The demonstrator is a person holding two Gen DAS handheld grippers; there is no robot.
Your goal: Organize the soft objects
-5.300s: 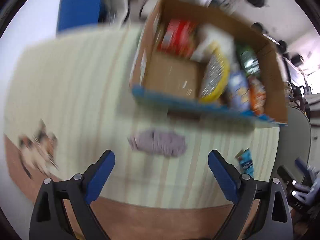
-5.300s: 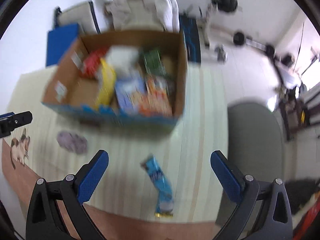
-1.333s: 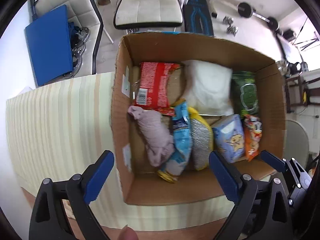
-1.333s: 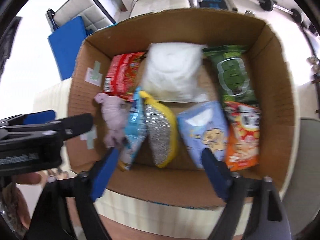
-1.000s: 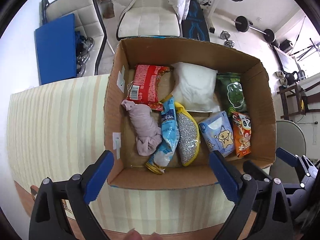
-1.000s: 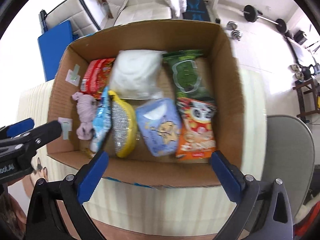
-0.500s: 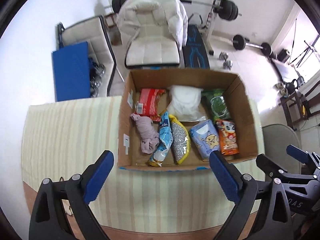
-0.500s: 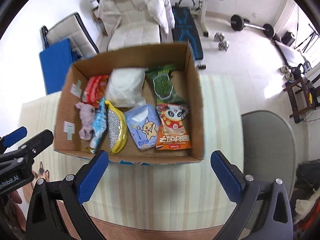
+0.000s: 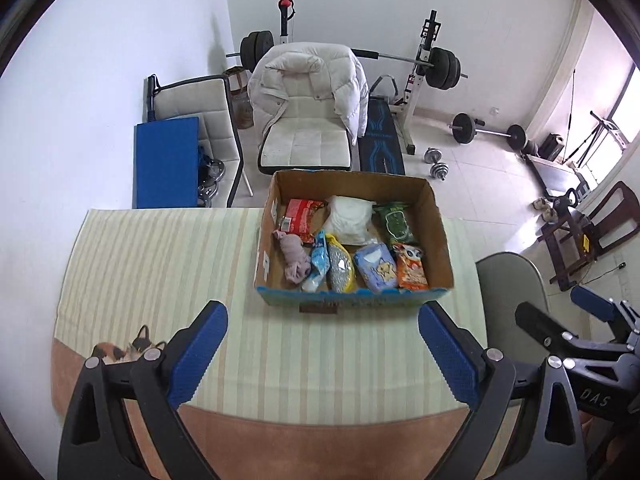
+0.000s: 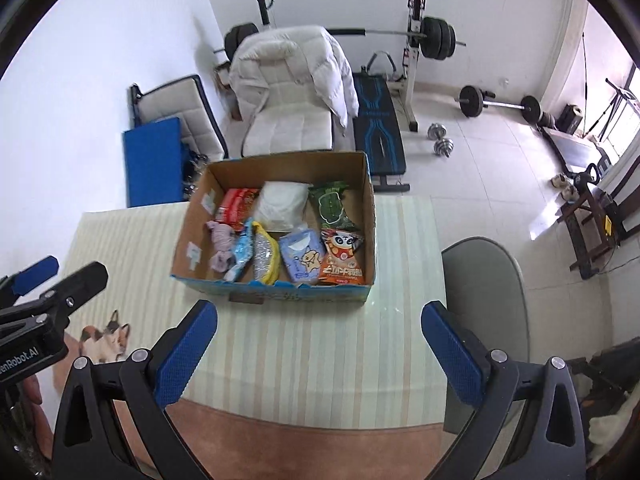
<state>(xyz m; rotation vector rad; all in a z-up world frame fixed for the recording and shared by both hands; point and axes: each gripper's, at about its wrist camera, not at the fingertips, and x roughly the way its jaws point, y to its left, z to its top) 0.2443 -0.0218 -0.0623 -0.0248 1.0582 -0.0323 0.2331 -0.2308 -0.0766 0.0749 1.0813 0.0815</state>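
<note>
A cardboard box [image 9: 440, 232] stands on the striped tablecloth [image 9: 160, 264], also in the right wrist view [image 10: 370, 216]. Inside lie a lilac cloth [image 9: 296, 256] [image 10: 222, 246], a light blue packet [image 9: 318, 266] [image 10: 242, 254], a yellow-edged pouch [image 9: 340, 268], a white bag [image 9: 350, 220], red, green, pale blue and orange packs. My left gripper [image 9: 322, 356] is open and empty, above the table's near side. My right gripper [image 10: 318, 354] is open and empty, likewise back from the box.
A cat picture [image 10: 106, 338] lies on the table's near left. A grey chair [image 10: 486, 292] stands at the right. Behind the table are a white chair with a jacket [image 9: 308, 120], a blue mat [image 9: 166, 162] and gym weights [image 9: 486, 130].
Both grippers have pulled up and back from the box, so it looks smaller. Five seconds ago the lilac cloth and the blue packet lay on the table; now both lie in the box.
</note>
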